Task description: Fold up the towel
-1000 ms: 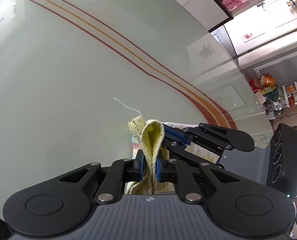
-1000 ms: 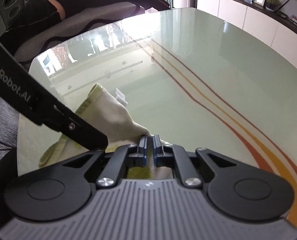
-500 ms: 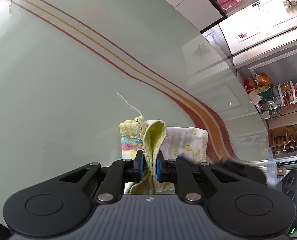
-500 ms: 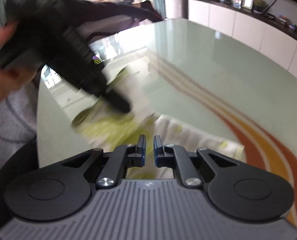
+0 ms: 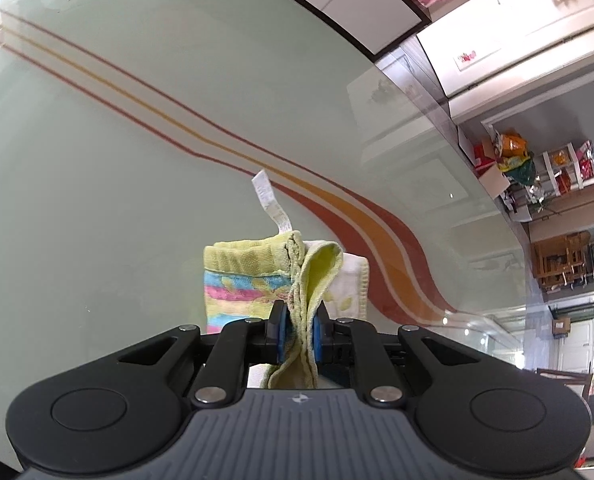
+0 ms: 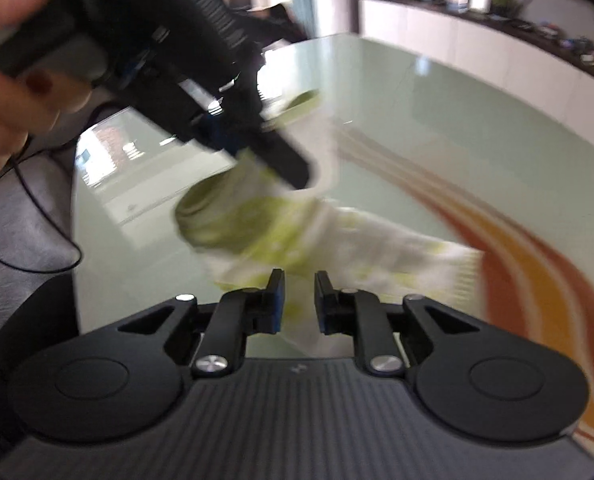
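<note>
A small towel [image 5: 237, 292], yellow-green hemmed with pastel stripes and a white underside, has a bunched corner pinched in my left gripper [image 5: 297, 316], which is shut on it. A white label [image 5: 271, 204] sticks up from the hem. In the blurred right wrist view the towel [image 6: 337, 240] lies part folded on the glass table [image 6: 457, 120], one end lifted by the left gripper [image 6: 285, 164] held in a hand [image 6: 1, 92]. My right gripper [image 6: 299, 280] hovers just over the towel's near edge. Its jaws are opening and the pads press on nothing.
The pale green glass table [image 5: 97, 160] has curved red and orange stripes [image 5: 377, 240] running past the towel. A white sideboard [image 6: 477, 44] stands beyond the far edge. A grey seat with a black cable [image 6: 29, 240] lies past the table's left rim.
My right gripper has let go of the towel, pulled back and parted its jaws. The left gripper kept its hold and carried its corner across, so the striped face and label now show.
</note>
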`<action>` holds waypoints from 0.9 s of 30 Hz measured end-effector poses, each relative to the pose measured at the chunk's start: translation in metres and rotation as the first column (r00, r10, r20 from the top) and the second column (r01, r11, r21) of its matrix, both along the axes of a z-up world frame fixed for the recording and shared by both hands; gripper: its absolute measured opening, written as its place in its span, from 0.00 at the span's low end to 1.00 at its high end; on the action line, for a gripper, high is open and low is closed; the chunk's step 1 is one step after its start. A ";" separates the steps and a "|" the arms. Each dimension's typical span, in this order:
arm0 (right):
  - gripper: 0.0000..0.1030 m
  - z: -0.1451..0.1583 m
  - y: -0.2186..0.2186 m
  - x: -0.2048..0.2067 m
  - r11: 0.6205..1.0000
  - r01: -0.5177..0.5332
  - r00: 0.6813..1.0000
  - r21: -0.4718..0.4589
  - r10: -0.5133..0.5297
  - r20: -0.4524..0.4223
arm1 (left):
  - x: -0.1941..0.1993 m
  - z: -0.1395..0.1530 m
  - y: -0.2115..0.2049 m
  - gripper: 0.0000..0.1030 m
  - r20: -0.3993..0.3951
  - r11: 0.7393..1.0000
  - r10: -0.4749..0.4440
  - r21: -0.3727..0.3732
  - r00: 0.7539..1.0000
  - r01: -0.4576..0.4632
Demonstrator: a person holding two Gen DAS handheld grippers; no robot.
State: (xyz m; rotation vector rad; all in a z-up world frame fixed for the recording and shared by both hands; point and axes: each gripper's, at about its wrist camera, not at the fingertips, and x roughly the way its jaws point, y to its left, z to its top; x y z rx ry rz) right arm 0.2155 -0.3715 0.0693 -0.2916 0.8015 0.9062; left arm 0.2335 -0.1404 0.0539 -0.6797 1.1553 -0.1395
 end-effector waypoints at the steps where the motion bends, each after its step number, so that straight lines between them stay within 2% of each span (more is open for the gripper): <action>1: 0.16 0.000 -0.019 0.007 0.998 0.064 0.998 -0.005 -0.064 0.005 | 0.002 0.000 -0.003 0.14 0.001 1.000 -0.007 0.002 1.000 0.007; 4: 0.16 -0.009 -0.042 0.021 0.990 0.141 0.990 -0.018 -0.141 -0.028 | 0.006 0.001 -0.012 0.14 0.002 1.000 -0.022 0.009 1.000 0.022; 6: 0.16 -0.018 -0.048 0.027 0.989 0.148 0.987 -0.025 -0.149 -0.054 | 0.008 0.000 -0.017 0.14 0.000 1.000 -0.029 0.012 1.000 0.029; 9: 0.16 -0.026 -0.050 0.033 0.990 0.137 0.987 -0.017 -0.138 -0.084 | 0.012 -0.002 -0.024 0.14 -0.006 0.999 -0.040 0.015 0.999 0.040; 20: 0.16 -0.024 -0.044 0.026 0.991 0.130 0.986 0.014 -0.128 -0.107 | 0.030 -0.018 -0.061 0.11 -0.018 0.995 -0.093 0.017 0.995 0.094; 27: 0.16 -0.025 -0.043 0.024 0.991 0.129 0.985 0.025 -0.126 -0.118 | 0.036 -0.034 -0.078 0.11 -0.039 0.993 -0.103 0.054 0.994 0.106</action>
